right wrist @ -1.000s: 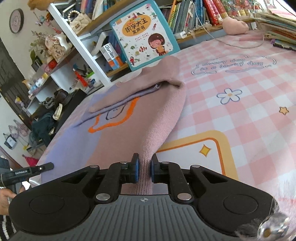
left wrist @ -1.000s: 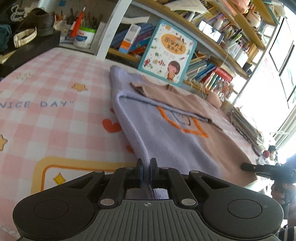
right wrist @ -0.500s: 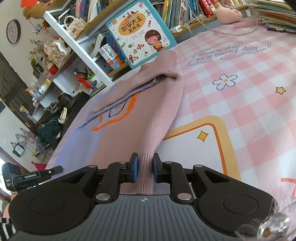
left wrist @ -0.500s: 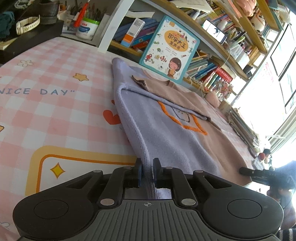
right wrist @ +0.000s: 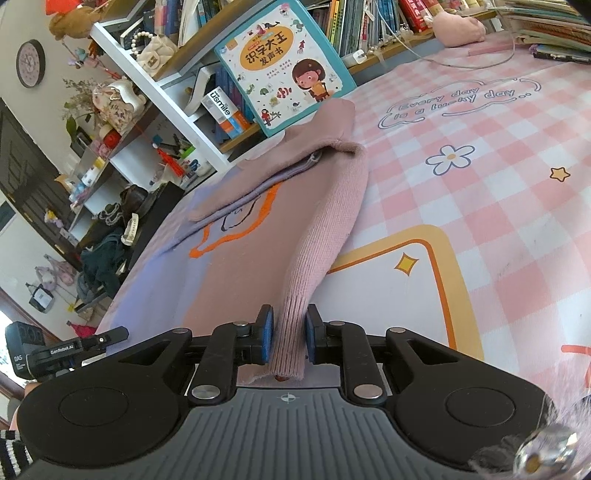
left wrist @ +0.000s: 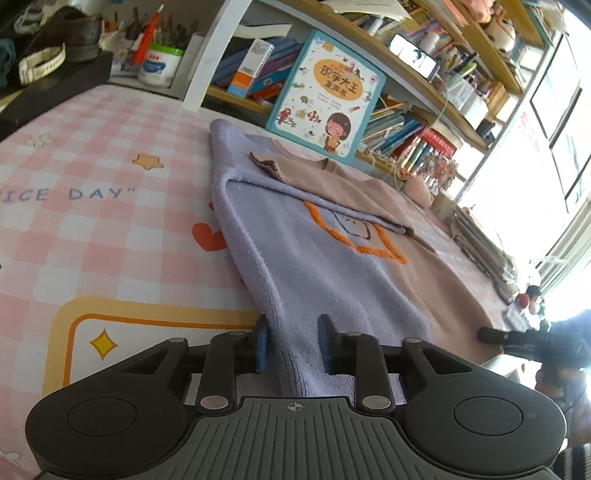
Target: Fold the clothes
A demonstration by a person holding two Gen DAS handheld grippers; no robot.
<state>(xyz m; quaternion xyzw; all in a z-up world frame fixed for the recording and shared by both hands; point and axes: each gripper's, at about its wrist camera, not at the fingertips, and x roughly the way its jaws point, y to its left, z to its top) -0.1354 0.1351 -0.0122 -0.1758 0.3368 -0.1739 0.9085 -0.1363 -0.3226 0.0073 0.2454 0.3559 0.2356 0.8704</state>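
A knitted sweater, half lavender and half dusty pink with an orange outline on its chest, lies flat on the pink checked bedcover point(left wrist: 92, 229). Both sleeves are folded across the chest. My left gripper point(left wrist: 293, 341) has its jaws apart around the lavender hem corner point(left wrist: 303, 332), which lies loose between them. My right gripper point(right wrist: 287, 338) has its jaws slightly apart around the pink hem corner point(right wrist: 291, 332), and the cloth stands up in a ridge point(right wrist: 325, 229) toward the shoulder. The other gripper shows at the edge of each view.
A children's picture book point(left wrist: 325, 96) leans against the bookshelf right behind the sweater's collar; it also shows in the right wrist view point(right wrist: 284, 62). Shelves full of books and clutter run along the bed's far side. A pink plush point(right wrist: 458, 22) and stacked books lie at the far right.
Both grippers have opened. The left jaws went from pinching the lavender hem to standing well apart. The right jaws widened a little around the pink hem. Both views sit a little closer.
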